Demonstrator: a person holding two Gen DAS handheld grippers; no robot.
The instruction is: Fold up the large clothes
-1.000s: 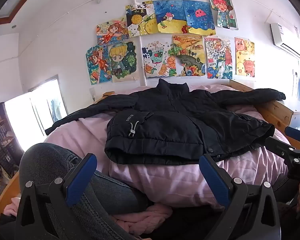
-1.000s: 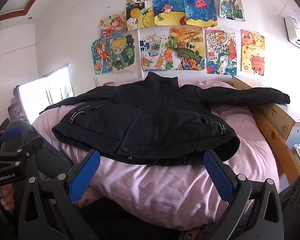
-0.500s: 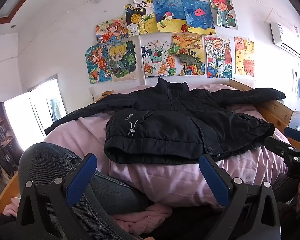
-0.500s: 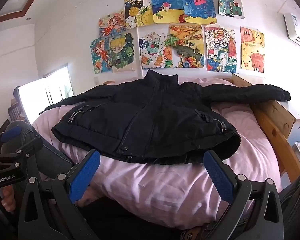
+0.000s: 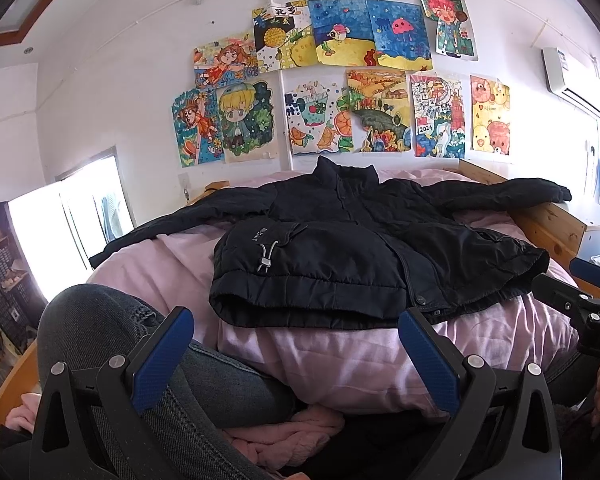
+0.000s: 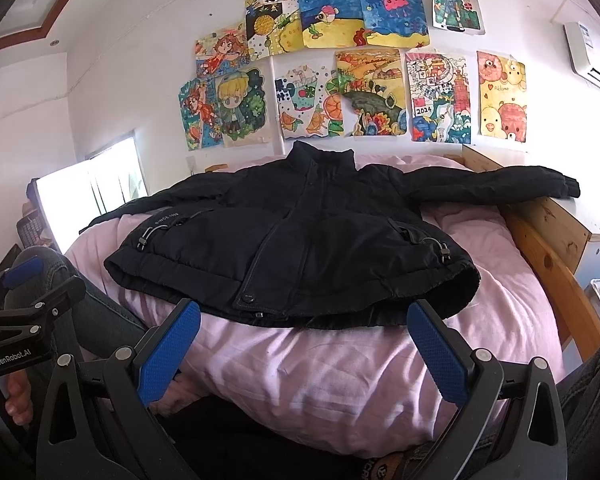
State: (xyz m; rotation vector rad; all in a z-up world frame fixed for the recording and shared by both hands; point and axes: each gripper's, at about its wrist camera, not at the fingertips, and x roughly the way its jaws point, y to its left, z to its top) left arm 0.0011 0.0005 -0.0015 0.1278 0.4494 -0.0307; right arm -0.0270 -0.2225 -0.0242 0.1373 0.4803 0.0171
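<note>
Both wrist views look from the bed's (image 5: pixel 340 352) foot toward the drawing-covered wall (image 6: pixel 132 80), side by side, sharing the jacket (image 6: pixel 300 248).

- Daylight pours in from the window (image 5: pixel 70 216) at left, blown out to pure white in both views.
- The white wall (image 6: pixel 112 92) reads bright and even; the drawings (image 6: pixel 364 60) stay crisp and colourful.
- The black jacket (image 6: pixel 300 240) swallows detail in shadow.
- Fisheye bending curves the edges, and dark vignette fills the corners.
</note>
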